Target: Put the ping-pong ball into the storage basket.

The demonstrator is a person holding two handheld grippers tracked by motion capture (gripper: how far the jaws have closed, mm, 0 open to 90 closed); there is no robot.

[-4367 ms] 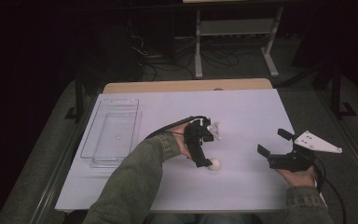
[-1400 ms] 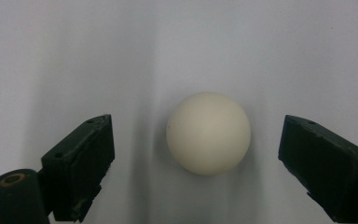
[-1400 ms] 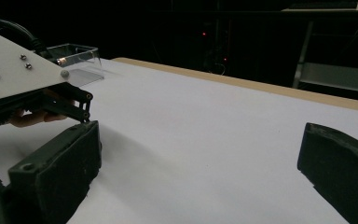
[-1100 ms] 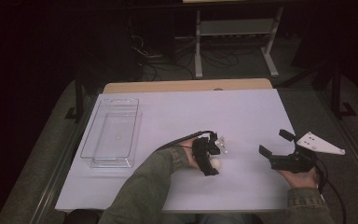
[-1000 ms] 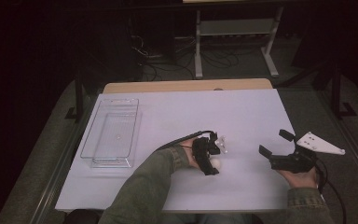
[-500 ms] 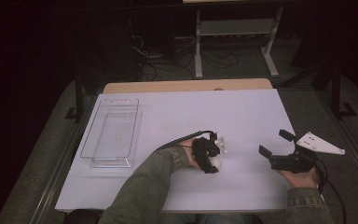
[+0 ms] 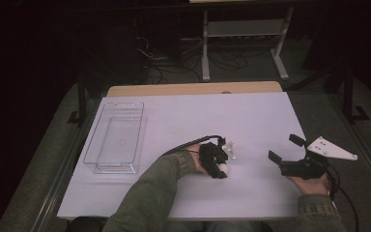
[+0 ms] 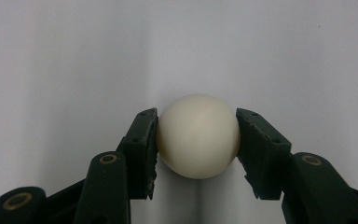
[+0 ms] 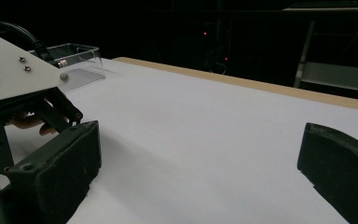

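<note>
A cream ball (image 7: 224, 169) lies on the white table (image 7: 183, 121), a little right of its middle near the front. My left gripper (image 7: 219, 171) points down at it from above. In the left gripper view both black jaws of the left gripper (image 8: 196, 136) press against the sides of the ball (image 8: 198, 135), so it is shut on it. My right gripper (image 7: 283, 147) rests by the table's right edge, jaws wide apart and nothing between them. The right gripper (image 9: 198, 154) looks across the bare tabletop toward the left hand.
A clear plastic tray (image 7: 118, 104) stands at the left side of the table, seemingly with nothing in it; it also shows far off as the tray (image 9: 77, 50). A wooden strip (image 7: 193, 89) runs along the far edge. Dark floor with a metal stand (image 7: 244, 29) lies beyond.
Since 4.4 s ago my left gripper has come down and nearer, over the ball. In the last second nothing has visibly moved. The right gripper has stayed put.
</note>
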